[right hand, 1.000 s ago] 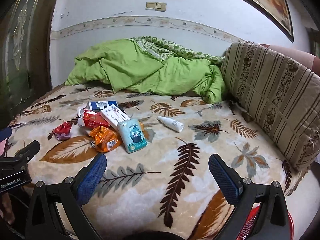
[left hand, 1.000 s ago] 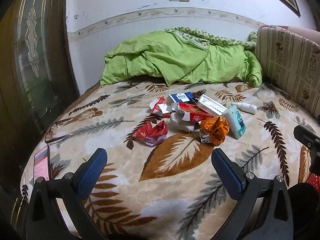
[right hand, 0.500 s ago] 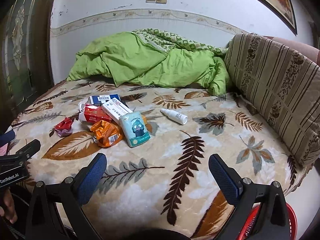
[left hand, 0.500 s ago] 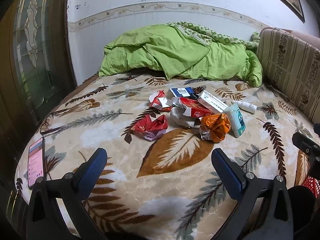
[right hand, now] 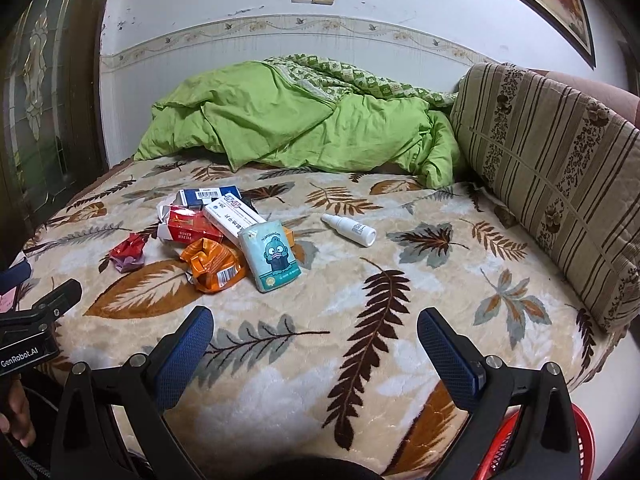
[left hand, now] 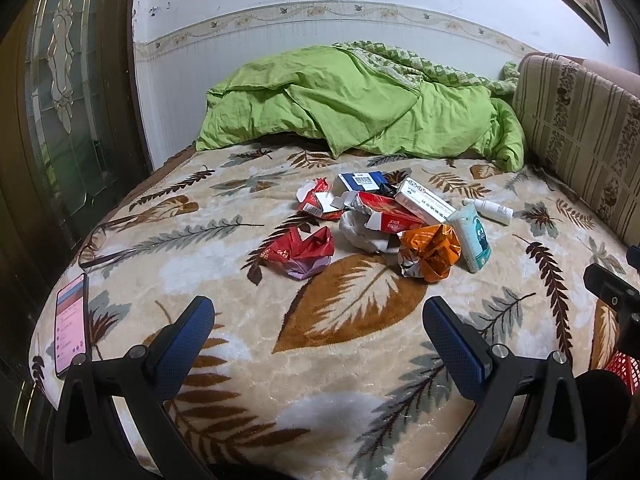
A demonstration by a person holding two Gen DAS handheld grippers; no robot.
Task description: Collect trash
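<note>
The left tongs point(left hand: 318, 322) stand wide open at the bottom of the frame, holding nothing, above the leaf-patterned blanket point(left hand: 344, 364) on the bed. The right tongs point(right hand: 315, 334) are spread just as wide and hold nothing either.

The trash lies in a loose heap at the middle of the left view, well beyond the fingertips — a crumpled red wrapper point(left hand: 298, 252) to the left, an orange wrapper point(left hand: 430, 254) to the right, and behind them a torn red box point(left hand: 386, 218), a blue box point(left hand: 360, 181) and a long white box point(left hand: 424, 202). A pale blue tissue pack point(left hand: 472, 238) leans against the orange wrapper, and a small white spray bottle point(left hand: 490, 211) lies just beyond it, apart from the heap.

A phone point(left hand: 71, 326) with its screen lit lies at the left edge of the bed. A green quilt point(left hand: 352, 106) is bunched at the top of the bed, beside a striped cushion point(right hand: 560, 184) at the right. The rim of a red basket point(right hand: 532, 448) shows at the lower right of the right view, below the bed's edge.
</note>
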